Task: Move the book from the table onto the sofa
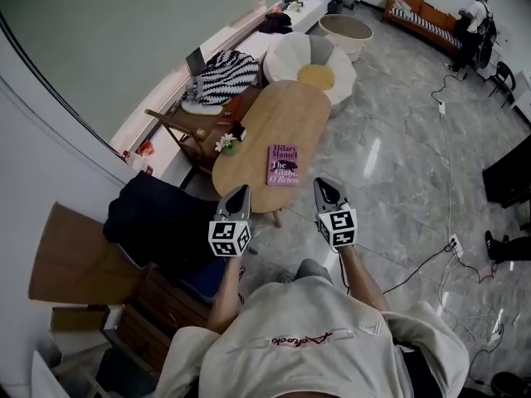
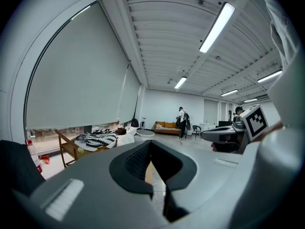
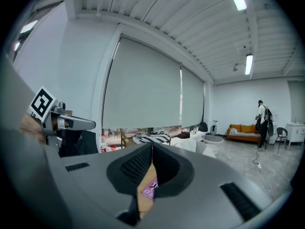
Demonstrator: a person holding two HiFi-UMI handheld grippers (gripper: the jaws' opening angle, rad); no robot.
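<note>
shirt [image 1: 315, 338]: pale, red script | left gripper [image 1: 242, 188], right gripper [image 1: 320, 182]: grey, black-white square markings

Book [image 1: 283, 165]: flat, cover up, on oval wooden table [image 1: 274, 114], frame ctr. Left gripper [image 1: 241, 191] and right gripper [image 1: 322, 184]: lower ctr, just below the book, tips toward table, jaws together, nothing held. Orange sofa [image 1: 423, 16]: upper right, well apart from table.

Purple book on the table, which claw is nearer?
Right, narrowly: right claw just off the near right corner of the book, left claw slightly farther off its left.
</note>
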